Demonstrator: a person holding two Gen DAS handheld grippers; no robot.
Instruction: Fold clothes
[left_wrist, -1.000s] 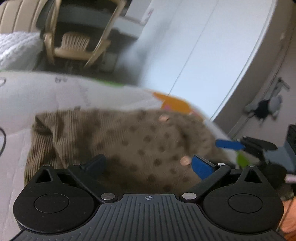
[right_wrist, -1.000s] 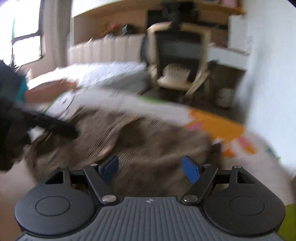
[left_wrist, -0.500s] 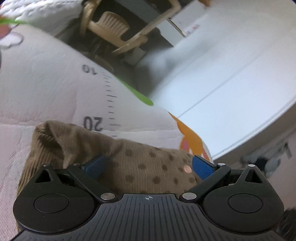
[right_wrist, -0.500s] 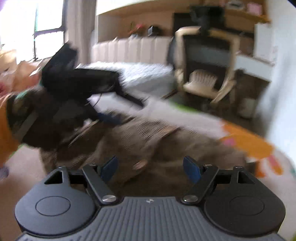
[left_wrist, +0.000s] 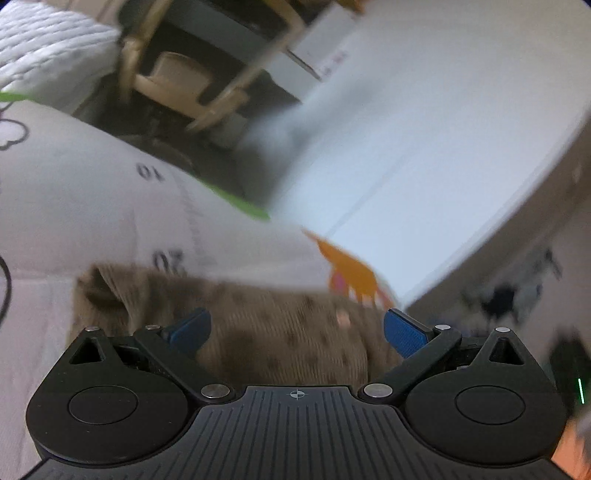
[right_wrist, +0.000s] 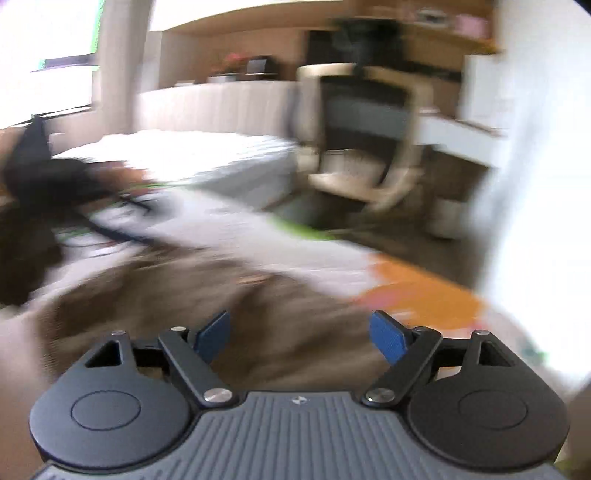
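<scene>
- The brown dotted garment (left_wrist: 280, 332) is lying heaped just ahead of the left gripper (left_wrist: 295, 330), filling the gap between its spread blue fingers (left_wrist: 404, 332).
- White mat (left_wrist: 92, 206) is lying bare to the left and far side of the heap, giving free room there.
- A white wall panel (left_wrist: 424, 155) is closing off the far right.
- A beige chair (right_wrist: 362, 147) is standing beyond the mat's far edge.
- In the right wrist view, a blurred dark device (right_wrist: 44, 181) is crossing the far left above the mat.
</scene>
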